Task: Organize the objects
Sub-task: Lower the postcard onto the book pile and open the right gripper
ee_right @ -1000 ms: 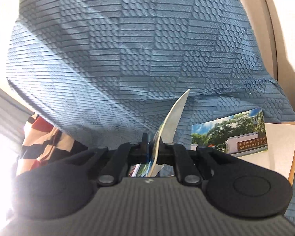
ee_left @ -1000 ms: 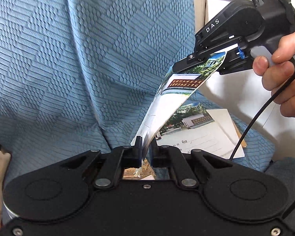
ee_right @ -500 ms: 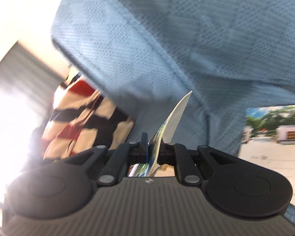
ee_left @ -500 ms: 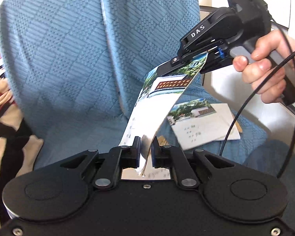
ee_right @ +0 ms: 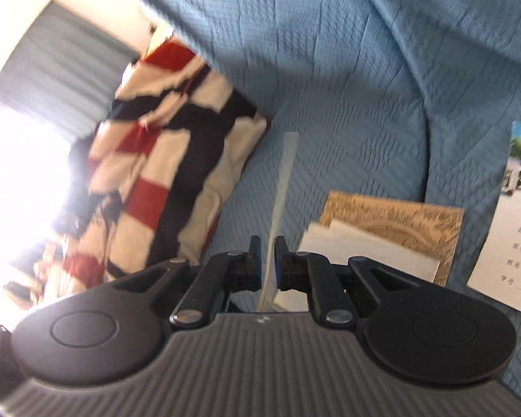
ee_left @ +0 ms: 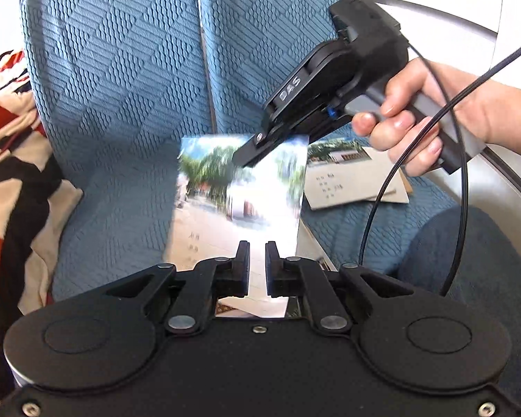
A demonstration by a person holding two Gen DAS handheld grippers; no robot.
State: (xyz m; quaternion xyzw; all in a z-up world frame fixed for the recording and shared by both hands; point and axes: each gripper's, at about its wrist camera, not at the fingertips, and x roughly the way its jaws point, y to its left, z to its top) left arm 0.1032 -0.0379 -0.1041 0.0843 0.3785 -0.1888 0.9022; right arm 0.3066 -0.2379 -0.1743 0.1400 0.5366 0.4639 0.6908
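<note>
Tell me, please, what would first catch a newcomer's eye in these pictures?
A glossy photo-printed booklet hangs mid-frame over the textured blue sofa cover, pinched by the left gripper at its near edge and the right gripper at its far edge. A red, white and black striped cloth lies on the left.

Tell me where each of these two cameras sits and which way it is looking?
Left wrist view: sits on the left gripper, looks down along its jaws at the blue sofa; the photo booklet passes between them. The person's right hand shows, holding the right gripper, which is shut on the booklet's far edge.
Right wrist view: sits on the right gripper, faces the sofa and a striped cushion; the booklet shows edge-on between its jaws. No hand shows.
Shared: booklet, sofa, cushion, a second photo booklet.
</note>
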